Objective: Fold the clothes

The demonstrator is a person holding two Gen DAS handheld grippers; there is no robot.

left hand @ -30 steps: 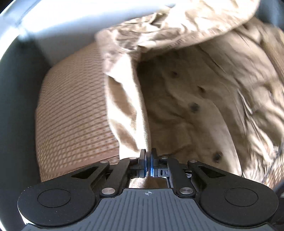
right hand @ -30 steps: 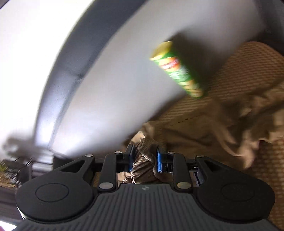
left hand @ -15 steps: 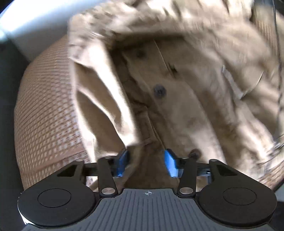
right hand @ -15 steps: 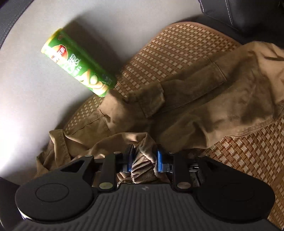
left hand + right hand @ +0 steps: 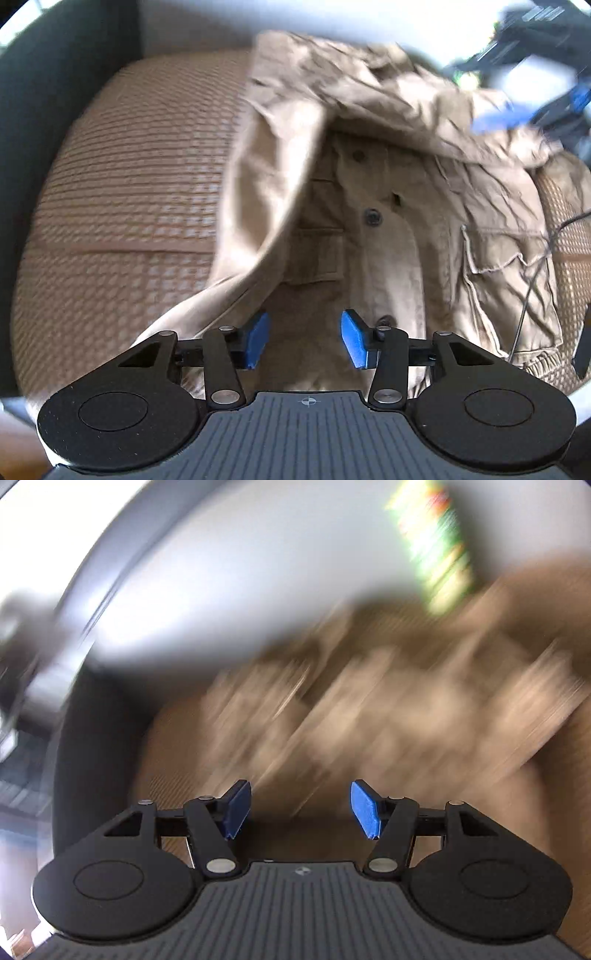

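Both claws have let go of the jacket (image 5: 399,206): left claw (image 5: 304,338) spread and empty above its hem, right claw (image 5: 301,810) spread and empty in a blurred view, the jacket crumpled on the woven mat (image 5: 122,206), green can (image 5: 436,542) beyond.

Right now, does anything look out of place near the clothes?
Yes. A green snack can lies beside the tan jacket at the edge of the woven mat, which is odd for a folding area. The right view is too blurred to tell whether they touch.
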